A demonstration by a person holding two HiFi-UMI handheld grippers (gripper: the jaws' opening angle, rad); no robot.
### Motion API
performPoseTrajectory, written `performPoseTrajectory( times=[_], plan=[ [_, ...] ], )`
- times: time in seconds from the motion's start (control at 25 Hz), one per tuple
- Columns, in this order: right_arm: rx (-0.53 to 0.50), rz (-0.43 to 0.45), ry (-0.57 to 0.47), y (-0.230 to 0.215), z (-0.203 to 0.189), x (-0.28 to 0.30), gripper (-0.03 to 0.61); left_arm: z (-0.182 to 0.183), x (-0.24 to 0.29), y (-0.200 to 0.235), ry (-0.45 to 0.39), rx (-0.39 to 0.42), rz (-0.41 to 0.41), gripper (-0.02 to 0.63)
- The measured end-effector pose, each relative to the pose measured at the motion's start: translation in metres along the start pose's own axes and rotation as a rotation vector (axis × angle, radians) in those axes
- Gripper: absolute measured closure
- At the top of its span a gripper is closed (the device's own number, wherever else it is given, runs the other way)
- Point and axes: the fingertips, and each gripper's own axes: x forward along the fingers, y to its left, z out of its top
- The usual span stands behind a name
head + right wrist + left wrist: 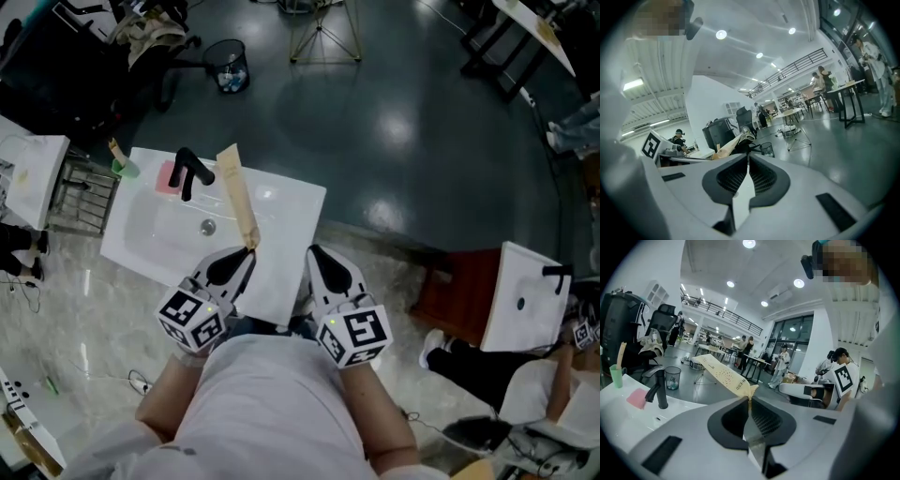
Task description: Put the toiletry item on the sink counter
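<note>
Although the toiletry item (237,192) is plainly a long, flat, cream-coloured packet, its print is too small to read from the head view, and only a few letters show in the left gripper view (723,375); its crimped near end is hidden inside the left gripper (249,251), whose jaws are pressed together on that end (750,399). The packet's long axis runs away from the person and a little to the left, from the gripper toward the back edge of the sink counter (291,206); in the left gripper view it tilts upward, its far end raised in the air, so it hangs above the sink rather than lying on it. It crosses the right side of the basin (159,225); whether any part brushes the surface, I cannot tell.

The right gripper (314,251) sits just beside the left at the counter's near edge; its jaws are closed together with nothing between them (748,157).

To the packet's right, a flat white strip of counter lies open up to the right edge; to its left stand the black faucet (190,172), a pink block (169,176) and a green cup (125,167) at the back left corner; the person's body (272,403) cuts off the counter's near edge.
</note>
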Motion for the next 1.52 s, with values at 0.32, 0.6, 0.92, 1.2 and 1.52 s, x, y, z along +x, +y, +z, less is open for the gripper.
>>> performPoseTrajectory(
  times=[0.32, 0.6, 0.92, 1.2, 1.52],
  plan=[
    [0.011, -0.092, 0.019, 0.01, -0.008, 0.01, 0.554, -0.008, 0.015, 0.027, 0.042, 0.036, -0.077, 0.583],
    [0.013, -0.17, 0.052, 0.015, -0.025, 0.017, 0.554, -0.032, 0.031, 0.056, 0.098, 0.022, -0.126, 0.583],
    [0.028, -0.27, 0.095, 0.018, -0.049, 0.02, 0.554, -0.066, 0.052, 0.083, 0.178, 0.024, -0.191, 0.581],
    [0.051, -0.337, 0.132, 0.019, -0.07, 0.025, 0.554, -0.096, 0.075, 0.109, 0.248, 0.033, -0.225, 0.581],
    [0.099, -0.42, 0.165, 0.015, -0.087, 0.016, 0.554, -0.13, 0.098, 0.125, 0.33, 0.042, -0.25, 0.581]
  ],
)
